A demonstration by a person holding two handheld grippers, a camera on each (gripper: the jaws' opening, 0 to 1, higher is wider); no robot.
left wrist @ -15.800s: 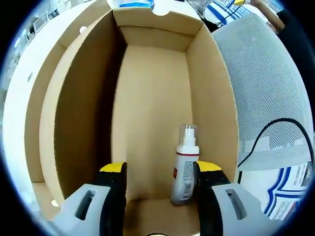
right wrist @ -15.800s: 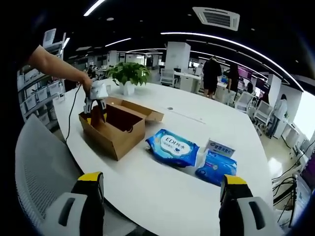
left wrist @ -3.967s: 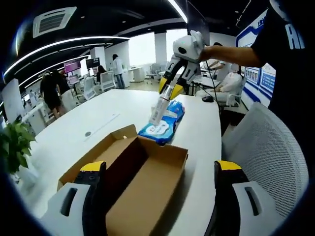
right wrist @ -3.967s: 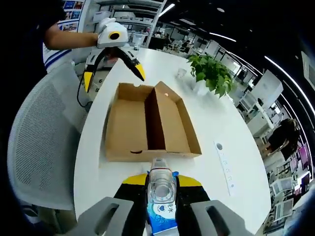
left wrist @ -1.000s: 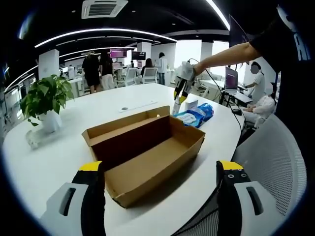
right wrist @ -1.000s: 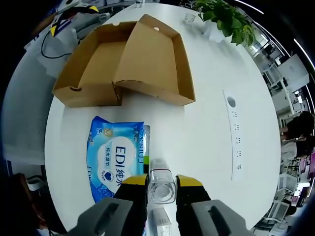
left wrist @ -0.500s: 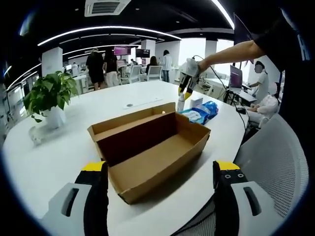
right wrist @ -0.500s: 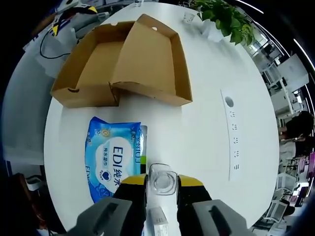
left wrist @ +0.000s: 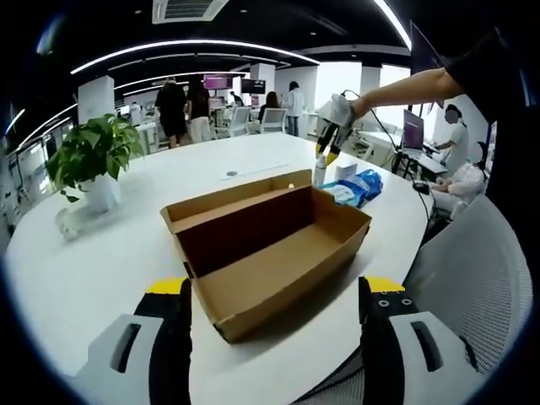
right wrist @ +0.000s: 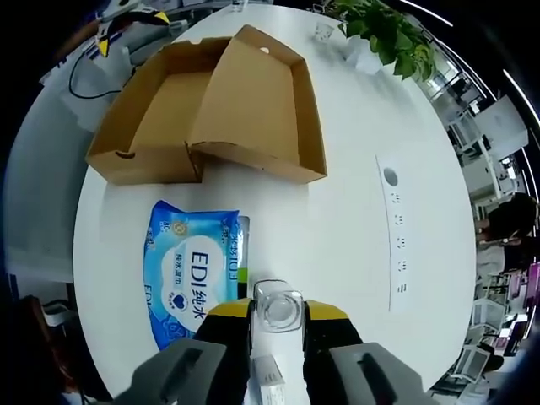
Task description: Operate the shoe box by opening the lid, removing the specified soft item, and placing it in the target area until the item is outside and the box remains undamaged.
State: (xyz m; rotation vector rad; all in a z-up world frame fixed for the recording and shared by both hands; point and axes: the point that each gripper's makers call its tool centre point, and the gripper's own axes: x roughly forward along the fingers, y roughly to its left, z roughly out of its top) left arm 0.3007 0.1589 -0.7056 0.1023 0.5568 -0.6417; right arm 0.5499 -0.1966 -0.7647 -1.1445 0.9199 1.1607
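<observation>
- Left gripper (left wrist: 274, 316): jaws spread wide, clasping nothing, held over the near edge of the white table (left wrist: 110, 253).
- Shoe box (left wrist: 270, 245): brown cardboard, lid folded back and standing open; it sits on the table just ahead of the left gripper. The interior that shows in the left gripper view is bare cardboard.
- In the right gripper view the same shoe box (right wrist: 211, 110) is seen from above, the tray and the flipped lid lying side by side; no tear or crush is apparent.
- Right gripper (right wrist: 278, 325): yellow-tipped jaws clamped on a small bottle (right wrist: 278, 310) with a clear cap, seen end-on from above.
- In the left gripper view the right gripper (left wrist: 331, 135) is seen at a distance, held by the person's outstretched arm, with the bottle (left wrist: 320, 171) upright beneath it, beyond the far corner of the box. Whether the bottle's base touches the table cannot be told.
- Blue wipes pack (right wrist: 192, 268), marked "EDI": lies flat on the table outside the box, just left of the bottle in the right gripper view.
- Potted plant (left wrist: 91, 160): stands on the table well apart from the box.
- Power strip (right wrist: 395, 245): set flat in the tabletop.
- Mesh chair back (left wrist: 472, 278): beside the table edge.
</observation>
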